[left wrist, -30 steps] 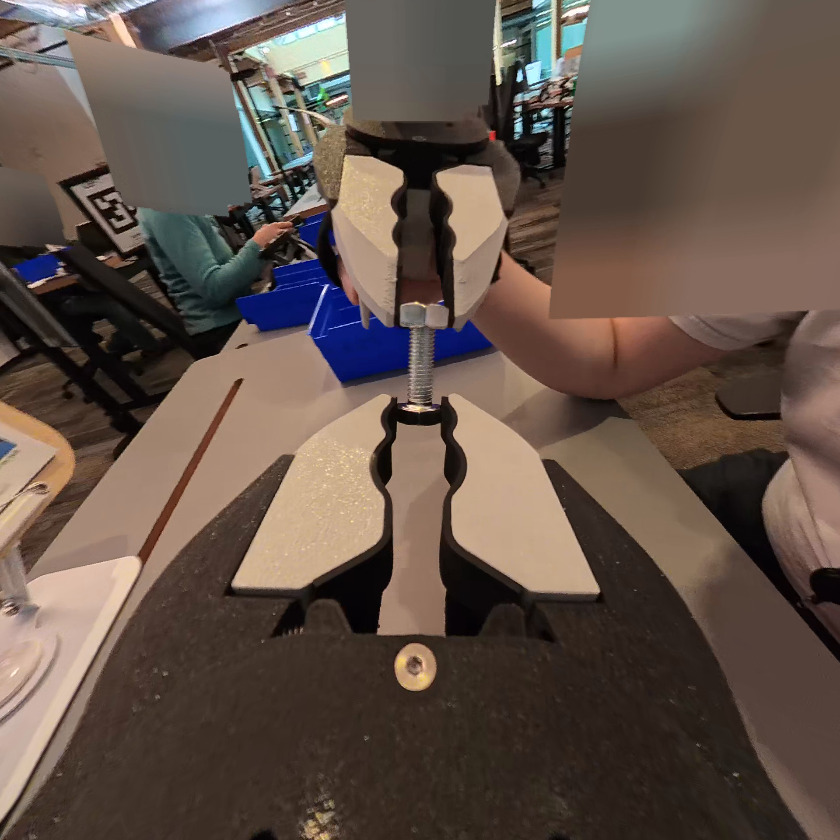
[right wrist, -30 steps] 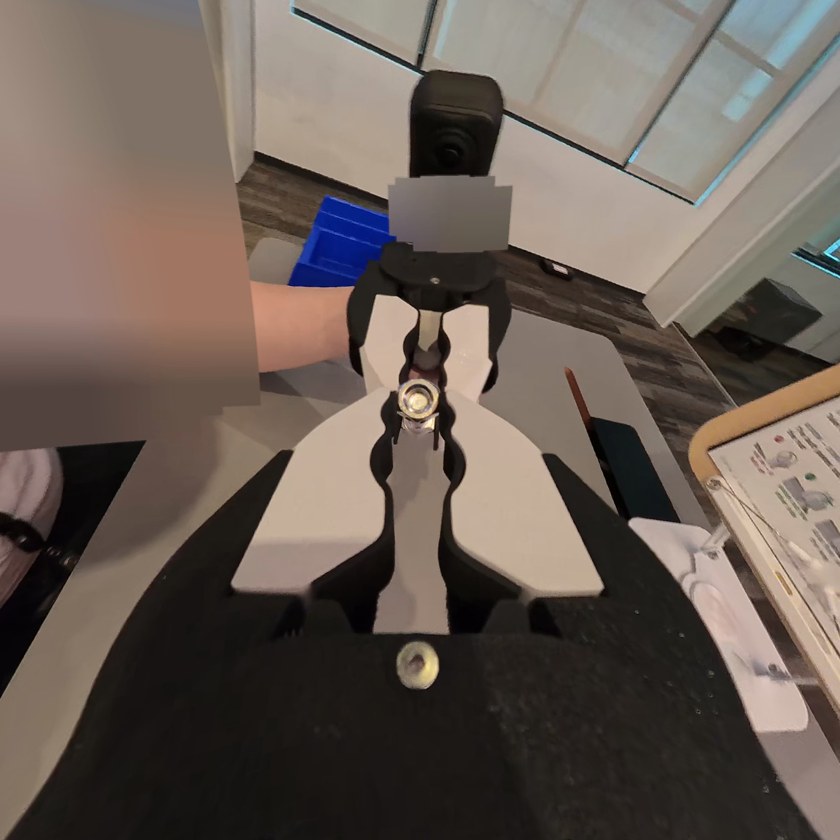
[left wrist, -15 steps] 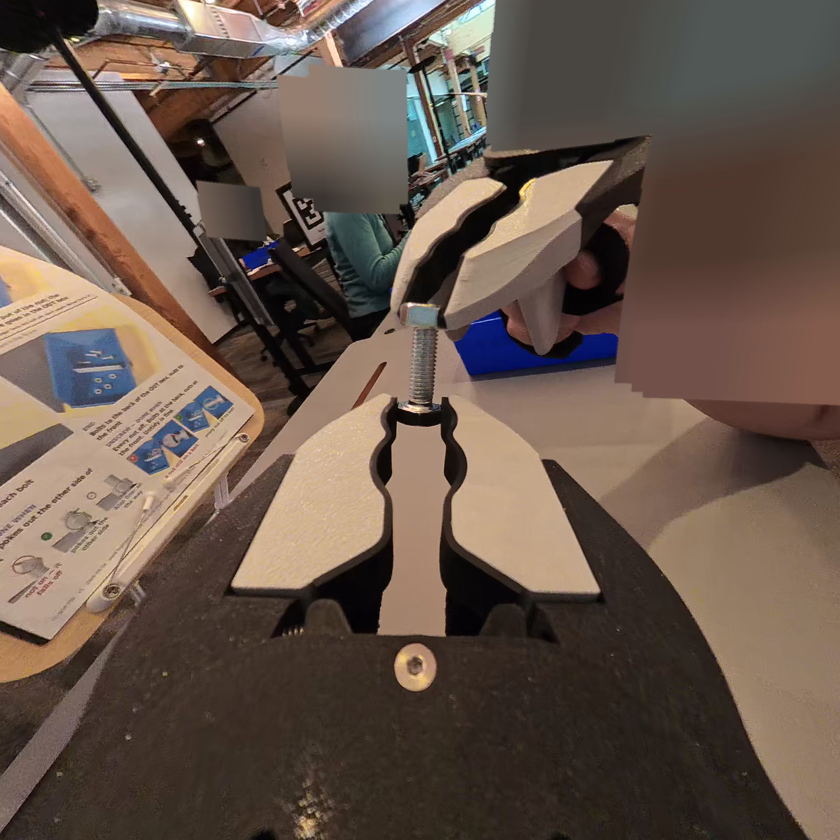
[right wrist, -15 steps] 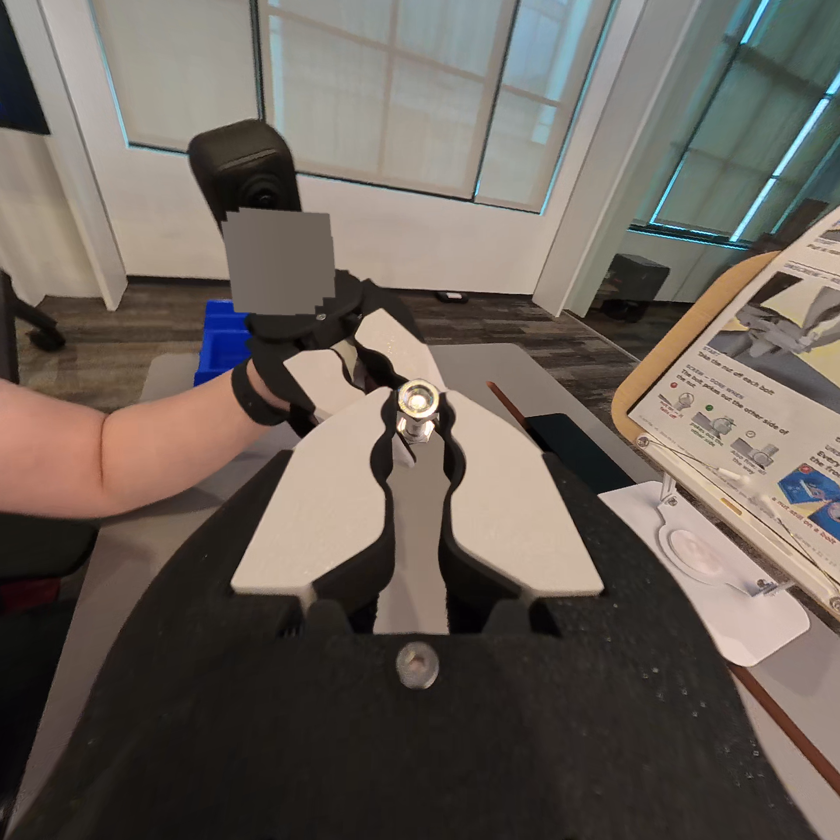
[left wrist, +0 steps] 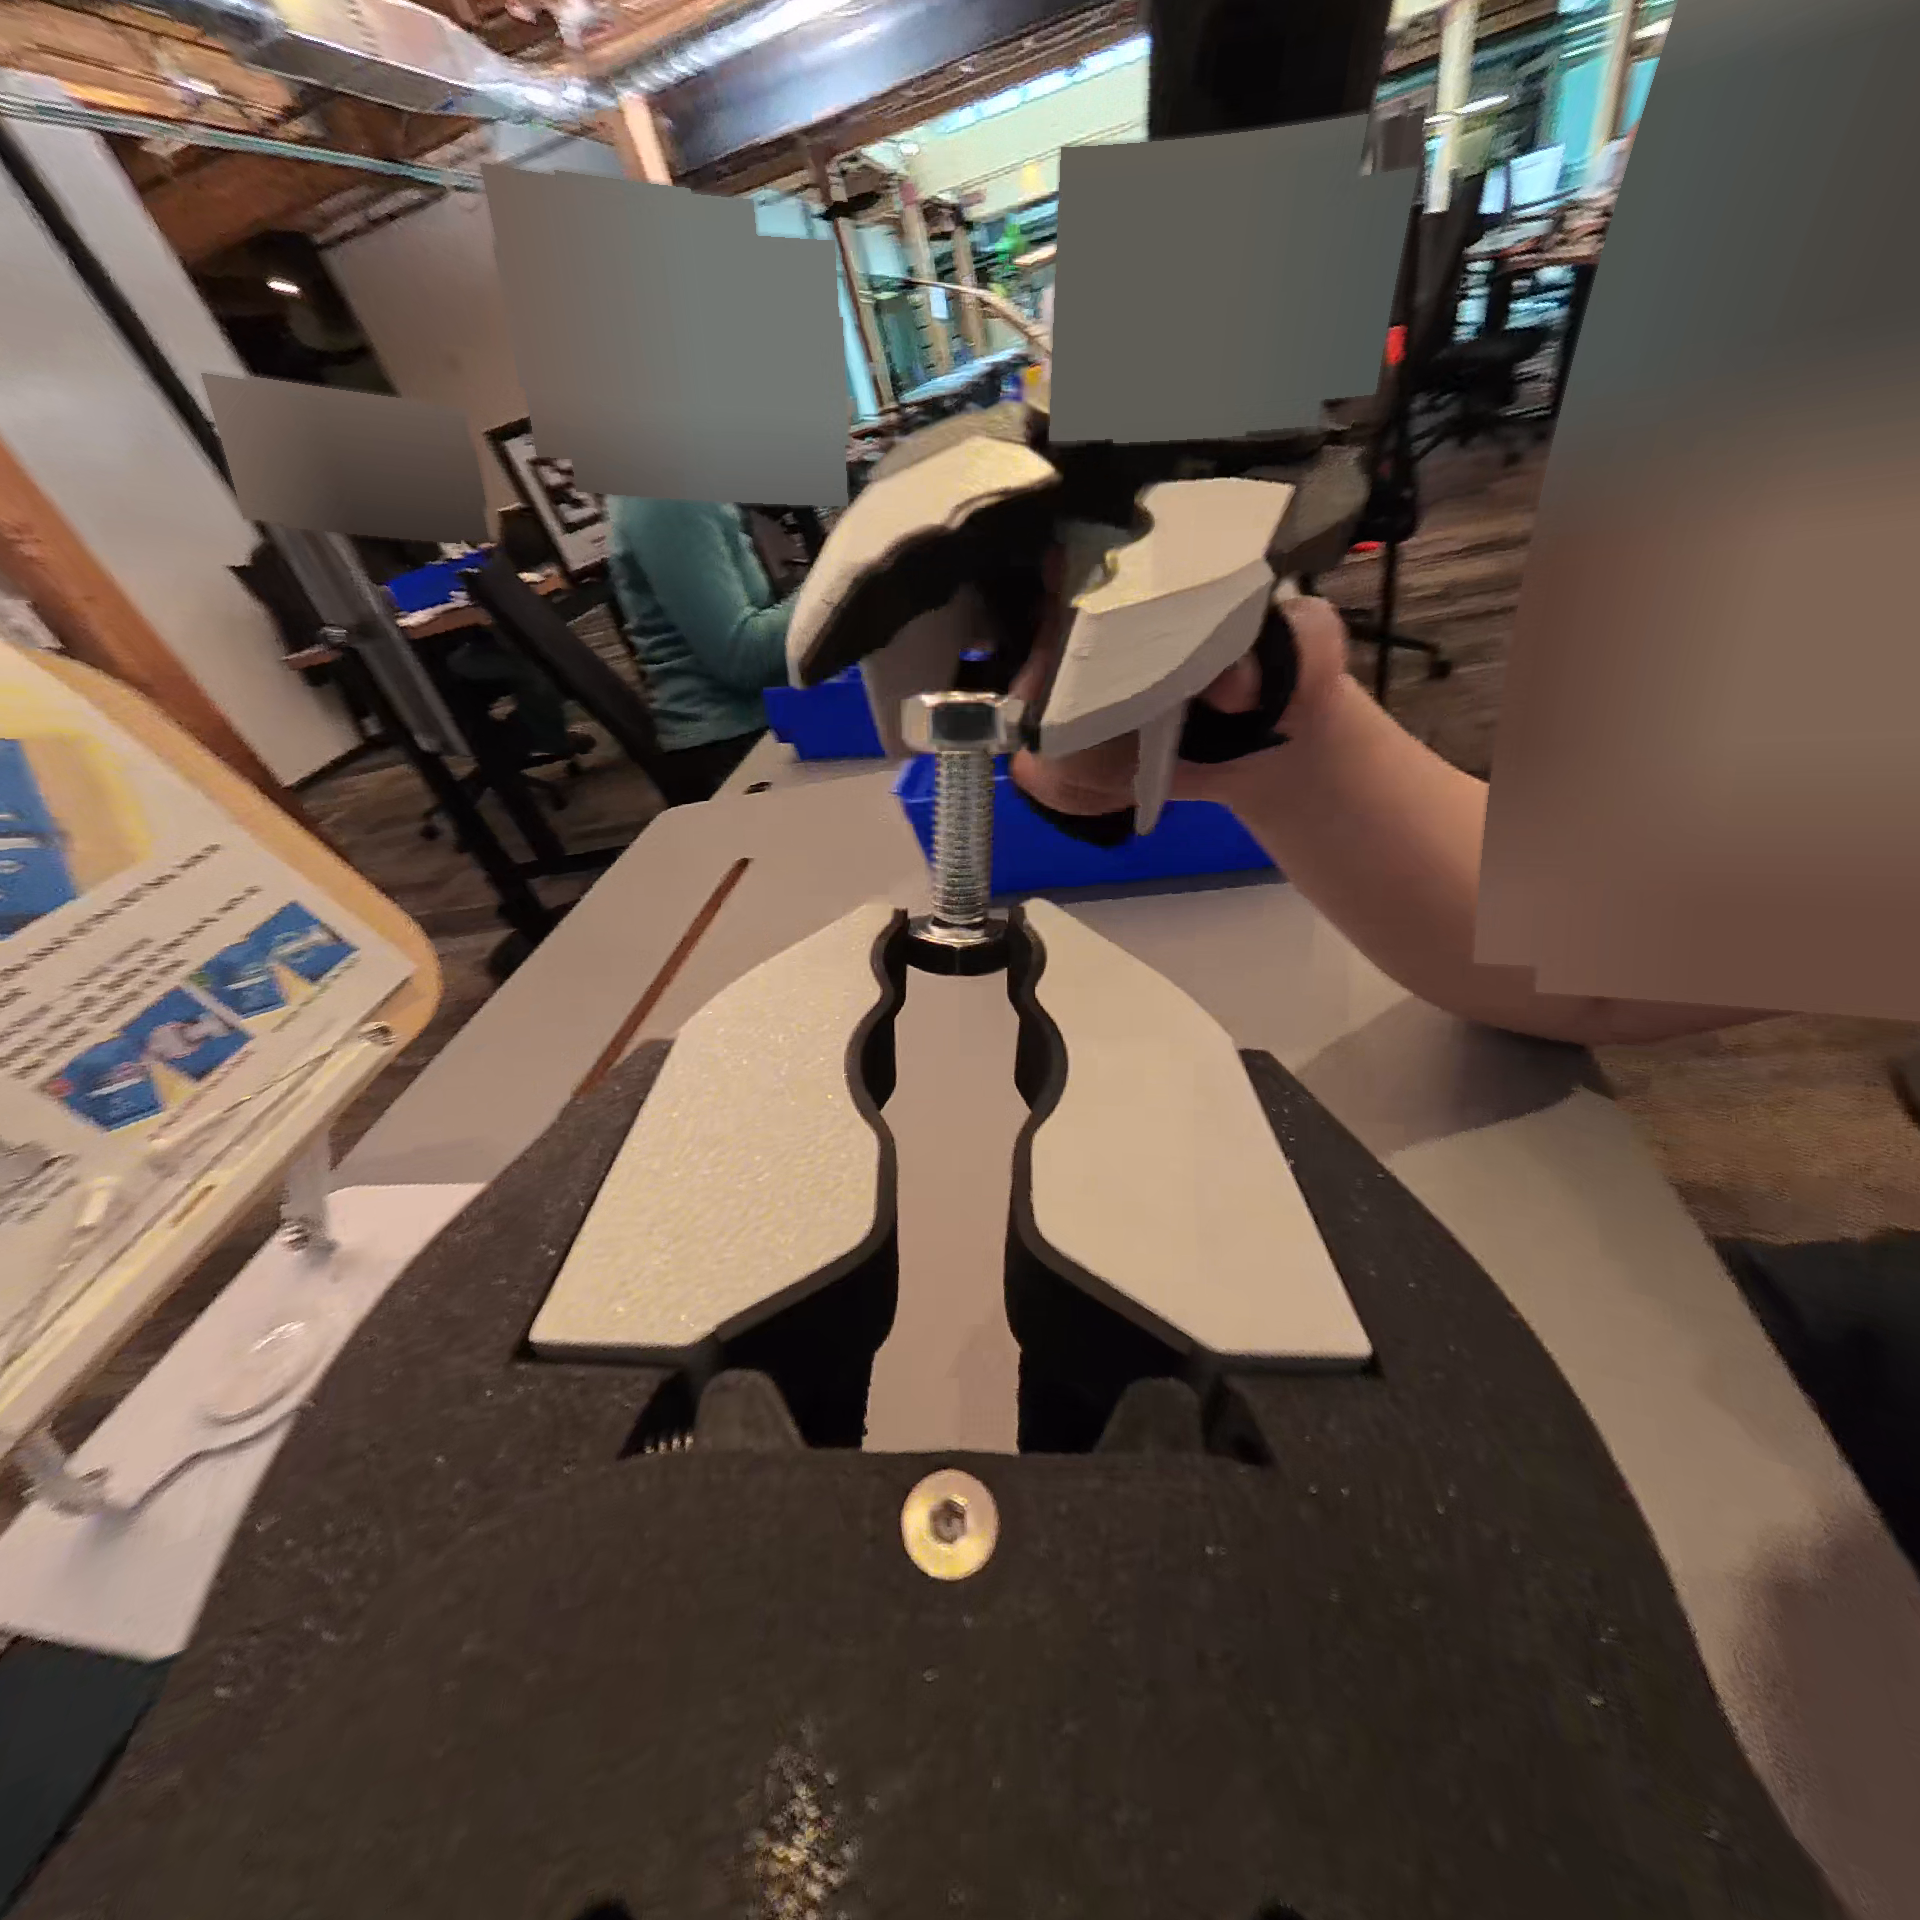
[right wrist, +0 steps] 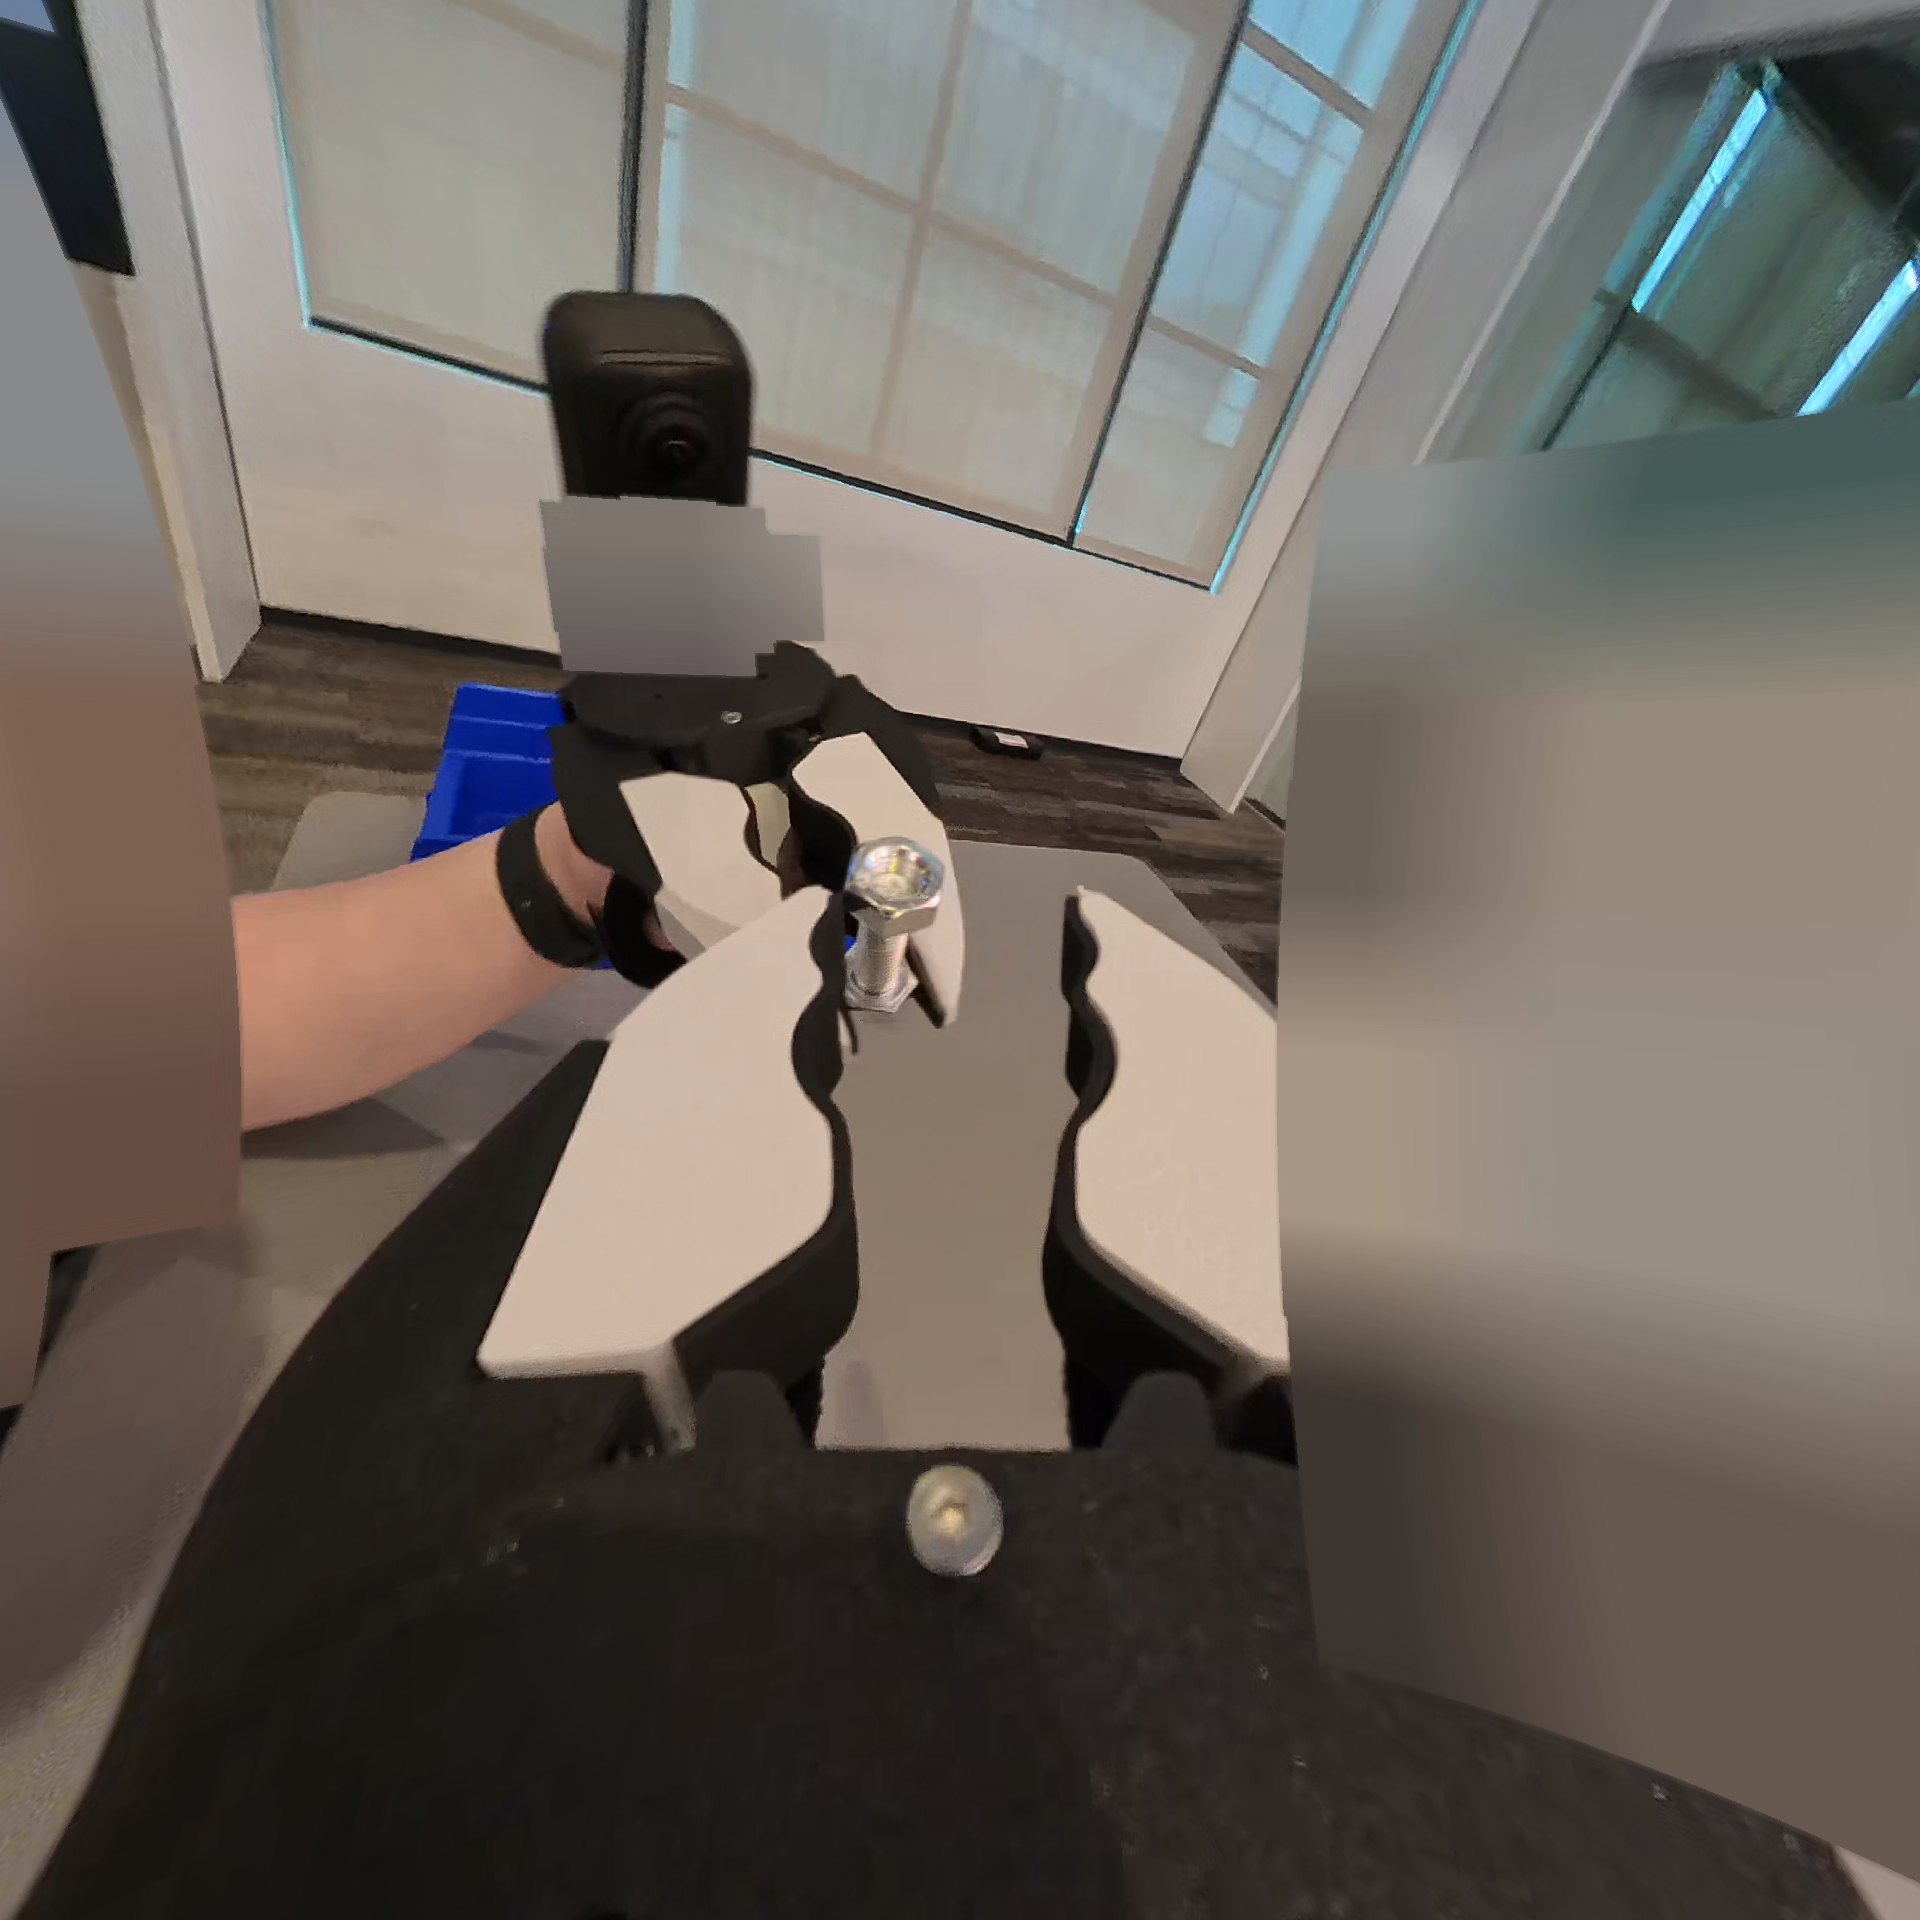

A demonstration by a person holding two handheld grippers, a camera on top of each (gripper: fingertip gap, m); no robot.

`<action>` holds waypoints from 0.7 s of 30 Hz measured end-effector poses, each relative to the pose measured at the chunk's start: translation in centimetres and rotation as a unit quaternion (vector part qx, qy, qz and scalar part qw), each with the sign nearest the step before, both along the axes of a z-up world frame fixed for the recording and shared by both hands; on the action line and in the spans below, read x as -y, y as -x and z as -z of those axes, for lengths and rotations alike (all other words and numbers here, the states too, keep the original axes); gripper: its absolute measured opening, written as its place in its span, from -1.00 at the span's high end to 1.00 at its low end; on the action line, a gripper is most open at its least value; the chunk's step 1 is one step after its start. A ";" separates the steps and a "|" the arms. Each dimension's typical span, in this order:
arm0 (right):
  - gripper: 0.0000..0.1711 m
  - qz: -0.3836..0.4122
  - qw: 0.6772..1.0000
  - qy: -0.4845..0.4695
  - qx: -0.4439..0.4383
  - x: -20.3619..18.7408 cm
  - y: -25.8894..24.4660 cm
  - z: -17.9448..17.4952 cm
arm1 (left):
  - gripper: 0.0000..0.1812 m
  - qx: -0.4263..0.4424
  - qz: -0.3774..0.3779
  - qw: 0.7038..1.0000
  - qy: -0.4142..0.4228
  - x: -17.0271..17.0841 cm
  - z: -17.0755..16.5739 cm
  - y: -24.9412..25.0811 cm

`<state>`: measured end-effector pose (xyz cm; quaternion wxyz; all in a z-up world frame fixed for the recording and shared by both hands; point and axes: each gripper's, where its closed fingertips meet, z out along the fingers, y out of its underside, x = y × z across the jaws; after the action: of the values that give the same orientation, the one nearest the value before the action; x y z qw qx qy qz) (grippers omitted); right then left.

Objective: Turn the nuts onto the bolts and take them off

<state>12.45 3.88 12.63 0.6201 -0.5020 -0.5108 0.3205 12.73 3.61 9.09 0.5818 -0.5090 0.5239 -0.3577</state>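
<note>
My left gripper (left wrist: 958, 930) is shut on a dark hex nut (left wrist: 954, 948) at its fingertips. A silver bolt (left wrist: 961, 831) stands up out of the nut, its hex head on top. My right gripper (left wrist: 940, 681) hangs over the head with its jaws apart. In the right wrist view my right gripper (right wrist: 948, 914) is open wide. The bolt (right wrist: 891, 894) stands between its fingers, close to the left pad (right wrist: 821, 997) and clear of the right one. The left gripper (right wrist: 868, 982) shows beyond, holding the nut (right wrist: 876, 995).
A grey table (left wrist: 1299, 935) lies below. A blue bin (left wrist: 1091, 842) stands at its far side. An instruction board (left wrist: 156, 987) on a stand with a white base (left wrist: 260, 1351) is at the left. A person in a teal top (left wrist: 696, 613) sits far behind. The grippers are tip to tip, or close to it.
My right gripper was shut on the bolt head and has opened off it. My left gripper has kept its hold on the nut. Both views have swung round.
</note>
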 end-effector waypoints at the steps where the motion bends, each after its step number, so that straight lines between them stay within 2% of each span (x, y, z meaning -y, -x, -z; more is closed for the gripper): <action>1: 0.56 -0.035 0.999 -0.013 0.014 0.9 0.0 0.4 | 0.80 -0.006 0.016 1.000 0.007 0.4 0.3 -0.1; 3: 0.59 -0.090 0.995 -0.025 0.034 2.4 -0.1 1.0 | 0.80 -0.019 0.041 0.999 0.013 1.0 1.0 -0.5; 8: 0.58 -0.123 0.991 -0.030 0.034 3.0 -0.7 1.1 | 0.80 -0.022 0.080 0.996 0.020 2.1 1.6 -1.5; 11: 0.65 -0.167 0.985 -0.021 0.043 4.1 -1.0 1.7 | 0.80 -0.027 0.105 0.994 0.023 2.9 1.9 -1.8; 16: 0.78 -0.168 0.984 -0.029 0.059 4.1 -0.9 2.2 | 0.80 -0.029 0.110 0.993 0.021 3.2 1.9 -2.0; 21: 0.79 -0.131 0.990 -0.005 0.048 3.0 -0.6 1.8 | 0.80 -0.020 0.076 0.997 0.021 2.1 1.4 -1.7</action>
<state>13.07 0.93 10.87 0.5501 -0.4424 -0.6028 0.3719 14.42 1.53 7.66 0.5316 -0.4872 0.5644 -0.4018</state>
